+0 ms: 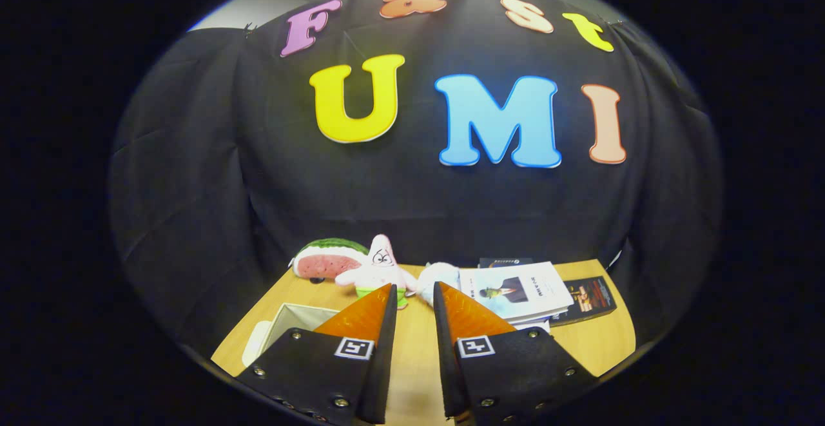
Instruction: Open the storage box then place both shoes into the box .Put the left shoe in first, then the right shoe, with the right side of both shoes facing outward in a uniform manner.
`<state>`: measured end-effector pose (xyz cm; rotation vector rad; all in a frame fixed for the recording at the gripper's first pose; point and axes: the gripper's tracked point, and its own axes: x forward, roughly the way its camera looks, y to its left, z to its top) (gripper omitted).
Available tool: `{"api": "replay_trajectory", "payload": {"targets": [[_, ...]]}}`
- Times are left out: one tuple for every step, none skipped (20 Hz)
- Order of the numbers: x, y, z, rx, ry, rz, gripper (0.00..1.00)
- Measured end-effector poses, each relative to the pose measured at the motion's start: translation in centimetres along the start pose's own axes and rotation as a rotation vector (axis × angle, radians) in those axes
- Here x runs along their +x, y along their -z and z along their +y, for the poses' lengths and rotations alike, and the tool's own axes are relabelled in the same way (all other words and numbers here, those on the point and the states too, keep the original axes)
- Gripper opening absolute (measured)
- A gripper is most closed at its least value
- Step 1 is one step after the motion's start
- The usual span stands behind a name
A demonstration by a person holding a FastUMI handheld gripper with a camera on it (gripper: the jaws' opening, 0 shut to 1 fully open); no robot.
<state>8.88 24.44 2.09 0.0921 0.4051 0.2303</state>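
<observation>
My gripper (413, 294) hangs above a wooden table (599, 345), its two fingers a small gap apart with nothing between them. To the left of the left finger (370, 316) and partly behind it stands a white storage box (296, 319), its top open toward me. What lies inside the box is hidden by the finger.
Just beyond the fingertips at the table's far edge lie a watermelon-slice plush (325, 260), a pink star plush (380, 266) and a pale plush (438, 278). A stack of magazines (515, 290) and a dark booklet (590, 300) lie to the right of the right finger.
</observation>
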Motion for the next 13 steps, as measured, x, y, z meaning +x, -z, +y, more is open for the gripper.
{"api": "replay_trajectory", "payload": {"targets": [[-0.8,-0.9,-1.2,0.001,0.018,-0.043,0.33],[-1.5,-1.6,-2.2,0.016,0.039,-0.081,0.33],[-2.2,-2.2,-3.3,0.032,0.059,-0.113,0.33],[-2.9,-2.7,-4.1,0.049,0.072,-0.144,0.33],[-3.3,-3.0,-4.9,0.057,0.082,-0.160,0.33],[-3.8,-3.1,-5.6,0.047,0.086,-0.170,0.33],[-4.2,-3.3,-6.1,0.039,0.086,-0.172,0.33],[-4.4,-3.5,-6.5,0.037,0.085,-0.171,0.33],[-4.6,-3.6,-6.7,0.036,0.083,-0.175,0.33],[-4.7,-3.7,-7.1,0.033,0.087,-0.177,0.33],[-4.8,-3.7,-7.4,0.023,0.088,-0.179,0.33],[-4.9,-3.7,-7.8,0.022,0.085,-0.182,0.33],[-5.0,-3.7,-8.0,0.023,0.088,-0.182,0.33]]}}
